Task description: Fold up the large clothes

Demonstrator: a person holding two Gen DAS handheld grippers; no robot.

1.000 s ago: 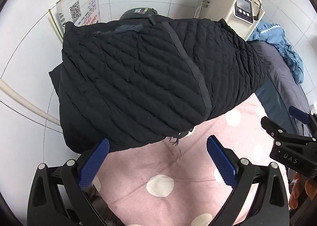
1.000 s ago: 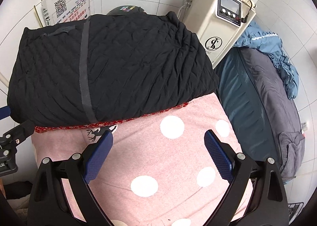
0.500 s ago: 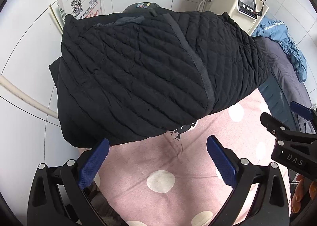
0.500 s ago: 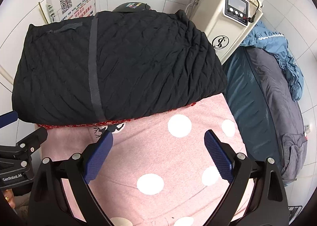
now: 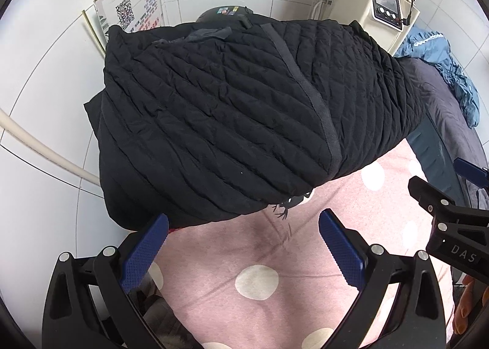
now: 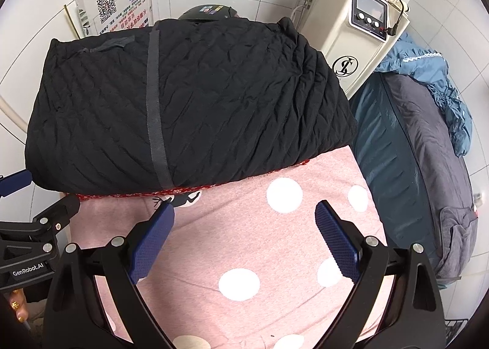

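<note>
The black quilted jacket [image 6: 189, 104] is lying folded into a thick block at the far end of the pink spotted sheet [image 6: 275, 245] — a grey strip [image 6: 154, 110] is running down its top face. A red patterned edge [image 6: 189, 189] is peeking out from under the jacket's near side, touching the sheet.

The left gripper [image 5: 243, 252] is hovering over the sheet just short of the jacket, blue pads [image 5: 143, 252] spread wide and holding nothing; its left pad is sitting right at the jacket's near corner. The right gripper [image 6: 244, 240] is likewise hanging over the sheet with its pads [image 6: 336, 242] wide apart, clear of the jacket. Each gripper is showing at the edge of the other's view — "GenRobot.AI" is reading on the left one, "DAS" on the right one.

Behind the jacket, a poster [image 6: 119, 9] with a QR code is leaning on the tiled wall; its small text is too fine to read. Right of the jacket, a cream machine [image 6: 354, 27] is standing with a screen, three knobs and a round "IS"-style logo. Further right, a dark bed [image 6: 421, 147] is carrying a blue cloth [image 6: 437, 79].
</note>
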